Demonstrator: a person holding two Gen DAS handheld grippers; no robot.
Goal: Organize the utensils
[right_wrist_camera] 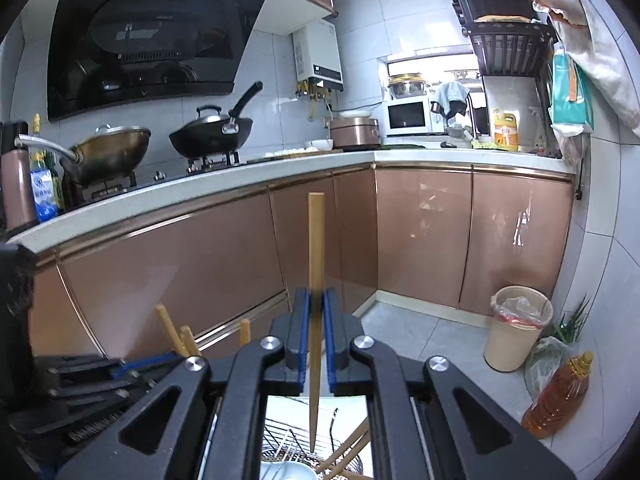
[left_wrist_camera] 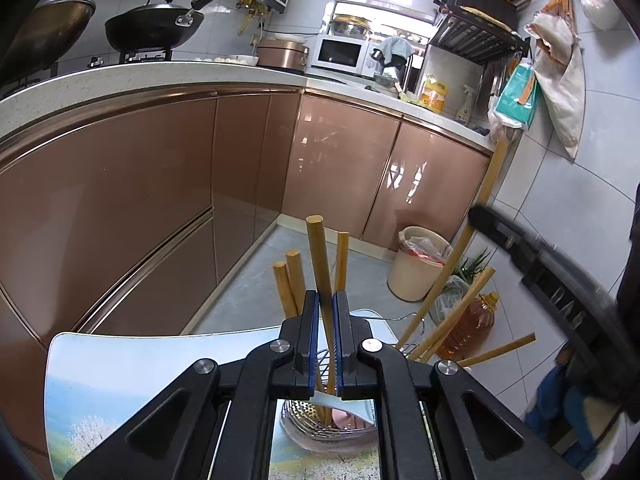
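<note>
My left gripper (left_wrist_camera: 327, 308) is shut on a wooden chopstick (left_wrist_camera: 318, 256) that stands upright, its lower end down in a metal wire utensil holder (left_wrist_camera: 320, 364). Several other wooden chopsticks (left_wrist_camera: 290, 280) lean in the holder around it. My right gripper (right_wrist_camera: 316, 308) is shut on another wooden chopstick (right_wrist_camera: 315, 248), held upright with its tip just above a wire rack (right_wrist_camera: 288, 440). More chopsticks (right_wrist_camera: 348, 446) lean in that rack. The right gripper's black body (left_wrist_camera: 560, 280) shows blurred at the right of the left wrist view.
A small table with a landscape-print top (left_wrist_camera: 120, 380) holds the holder. Brown kitchen cabinets (right_wrist_camera: 200, 256) stand behind, with woks on the stove. A beige bin (right_wrist_camera: 516, 328) and an oil bottle (right_wrist_camera: 560, 396) stand on the floor at right.
</note>
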